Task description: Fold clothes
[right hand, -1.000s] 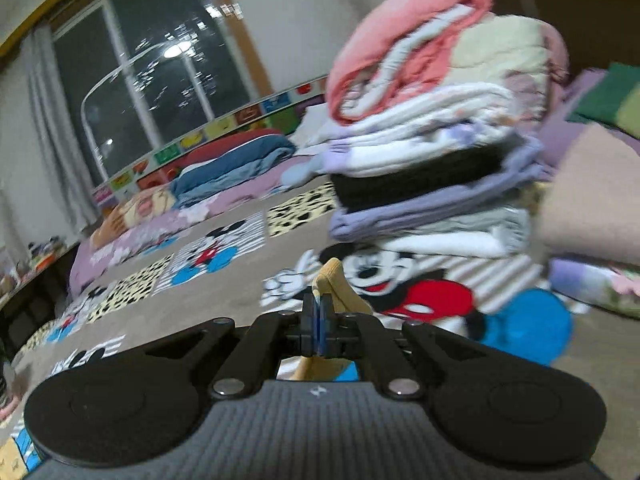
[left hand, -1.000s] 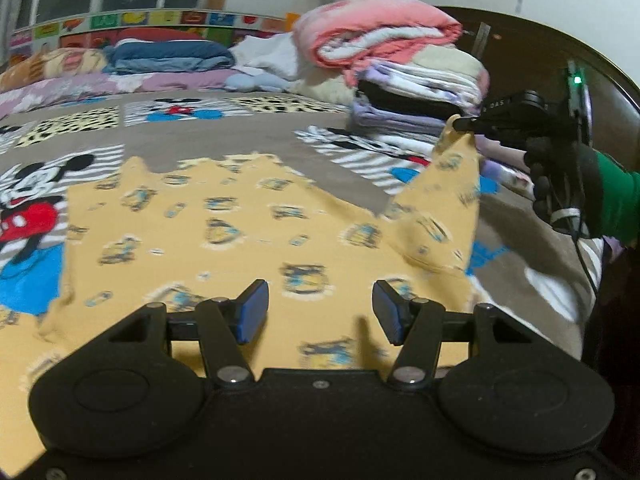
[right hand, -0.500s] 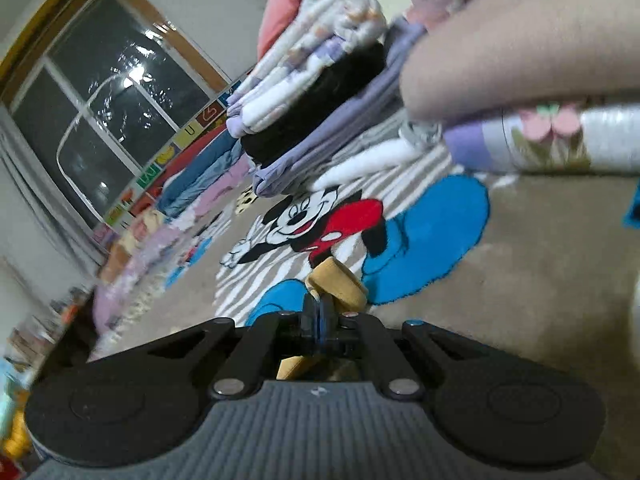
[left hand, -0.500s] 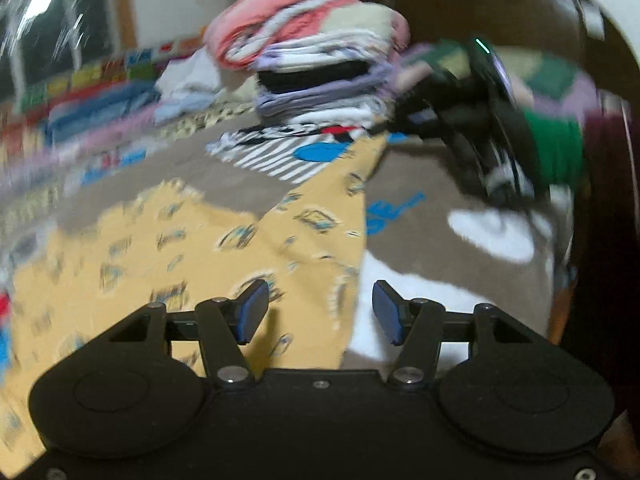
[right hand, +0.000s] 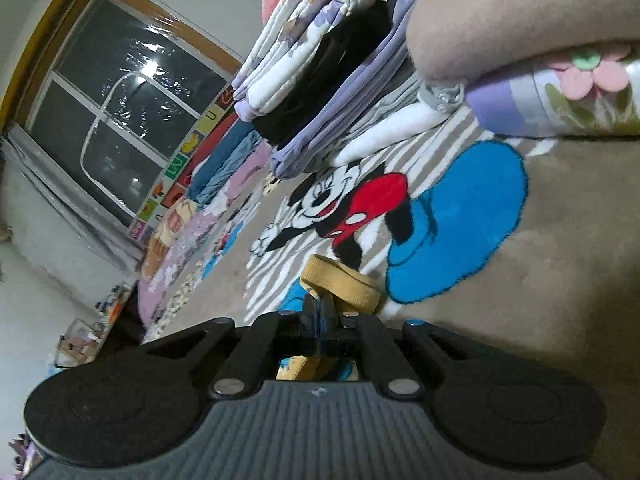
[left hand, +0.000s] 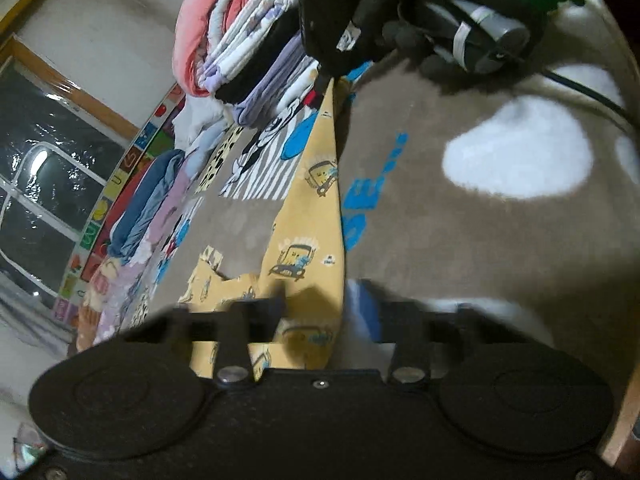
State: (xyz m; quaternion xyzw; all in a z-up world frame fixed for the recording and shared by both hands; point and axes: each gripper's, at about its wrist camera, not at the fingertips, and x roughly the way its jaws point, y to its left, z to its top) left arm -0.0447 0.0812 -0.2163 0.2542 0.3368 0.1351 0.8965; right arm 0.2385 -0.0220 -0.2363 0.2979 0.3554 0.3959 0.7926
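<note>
A grey-brown cartoon-mouse blanket (left hand: 460,240) covers the bed, its blue lettering too foreshortened to read. A stack of folded clothes (right hand: 320,80) sits at its far edge. The yellow car-print garment (left hand: 316,220) stretches taut across the blanket. The right gripper (right hand: 318,316), fingers pressed together, pinches its hem. The left gripper (left hand: 326,320) is spread, motion-blurred, over the garment's near end.

You can read: "U" on alphabet tiles of the wall border (right hand: 208,122) | blue blanket lettering (left hand: 366,200) illegible | garment print unreadable
</note>
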